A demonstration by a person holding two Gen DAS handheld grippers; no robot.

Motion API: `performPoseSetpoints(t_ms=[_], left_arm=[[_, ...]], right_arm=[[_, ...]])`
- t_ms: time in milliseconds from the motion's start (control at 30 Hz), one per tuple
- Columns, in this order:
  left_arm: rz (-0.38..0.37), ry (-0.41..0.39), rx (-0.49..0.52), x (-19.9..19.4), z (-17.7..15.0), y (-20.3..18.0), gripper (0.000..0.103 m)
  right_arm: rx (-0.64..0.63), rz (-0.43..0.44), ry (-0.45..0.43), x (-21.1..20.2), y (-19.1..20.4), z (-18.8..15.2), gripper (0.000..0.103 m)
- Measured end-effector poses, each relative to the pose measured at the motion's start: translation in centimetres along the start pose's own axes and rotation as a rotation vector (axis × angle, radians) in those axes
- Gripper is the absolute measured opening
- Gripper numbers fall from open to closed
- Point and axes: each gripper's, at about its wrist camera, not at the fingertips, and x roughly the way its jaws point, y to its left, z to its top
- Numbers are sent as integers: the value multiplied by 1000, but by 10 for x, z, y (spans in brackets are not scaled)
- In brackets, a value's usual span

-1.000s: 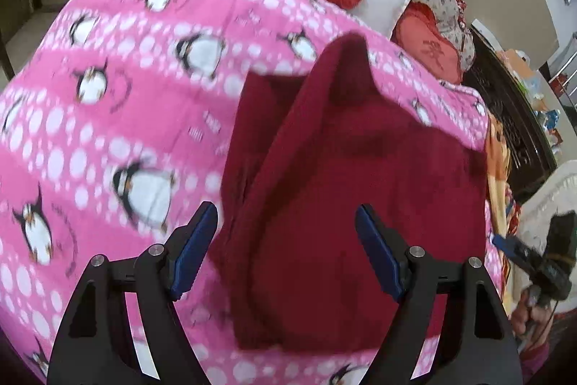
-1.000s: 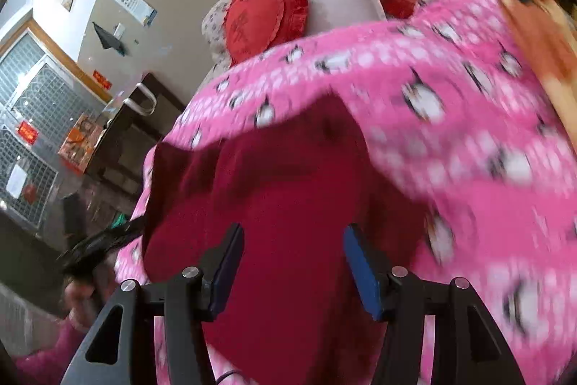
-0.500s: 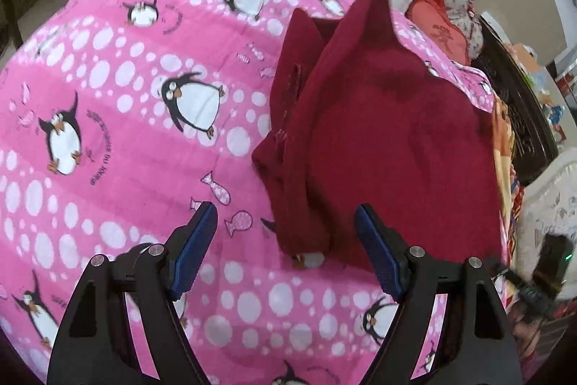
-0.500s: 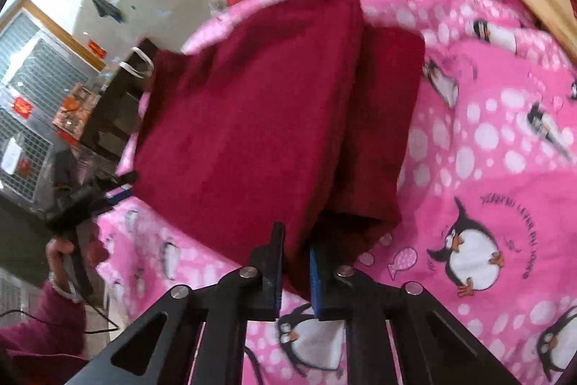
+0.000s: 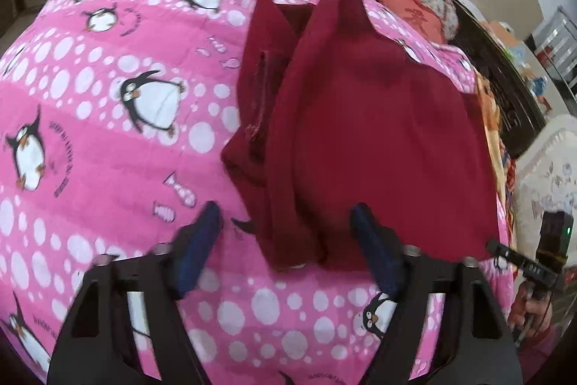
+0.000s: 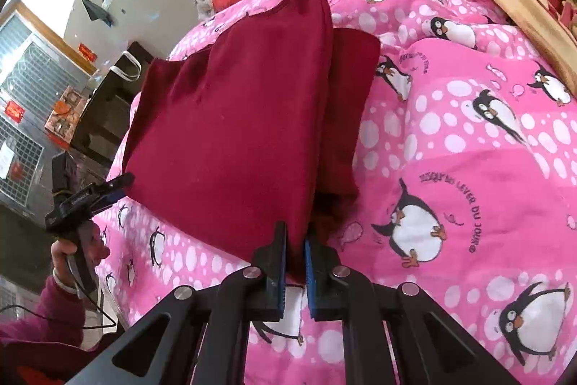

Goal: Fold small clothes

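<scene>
**Maroon garment between two hand-held grippers**

The left hand-held gripper (image 5: 285,226) stands spread, its jaws just closing inward, with the garment's (image 5: 360,132) folded near edge between the blue pads (image 5: 198,248), unpinched. The right hand-held gripper (image 6: 295,258) is pressed together, pinching the garment's (image 6: 234,132) soft, fleecy near hem. It lies ahead on a pink penguin-print quilt (image 6: 468,168).
</scene>
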Motion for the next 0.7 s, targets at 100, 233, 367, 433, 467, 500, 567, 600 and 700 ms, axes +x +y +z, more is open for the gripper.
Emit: performPoseSetpoints(t_ms=[100, 233, 367, 433, 467, 500, 567, 600, 700], left_arm=[[-27, 36, 55, -2, 3, -6, 41], [-5, 39, 178, -12, 0, -14, 28], [-17, 67, 165, -3, -2, 2, 27], [-32, 75, 142, -3, -3, 7, 27], [-20, 73, 152, -7, -3, 8, 27], [12, 66, 171, -11, -3, 8, 18], [50, 62, 188, -17, -3, 15, 17], [54, 62, 178, -19, -3, 18, 17], [61, 49, 165, -28, -5, 15, 17]], right_arm=[[-38, -24, -11, -11, 5, 4, 8], [-27, -31, -13, -11, 1, 5, 8], [21, -29, 50, 18, -14, -7, 8], [62, -8, 29, 13, -18, -7, 8], [78, 2, 24, 6, -18, -5, 8], [77, -15, 8, -3, -17, -3, 8], [37, -80, -22, -21, -9, 2, 12], [21, -108, -35, -27, -5, 4, 14], [-9, -84, -101, -43, 13, 15, 28]])
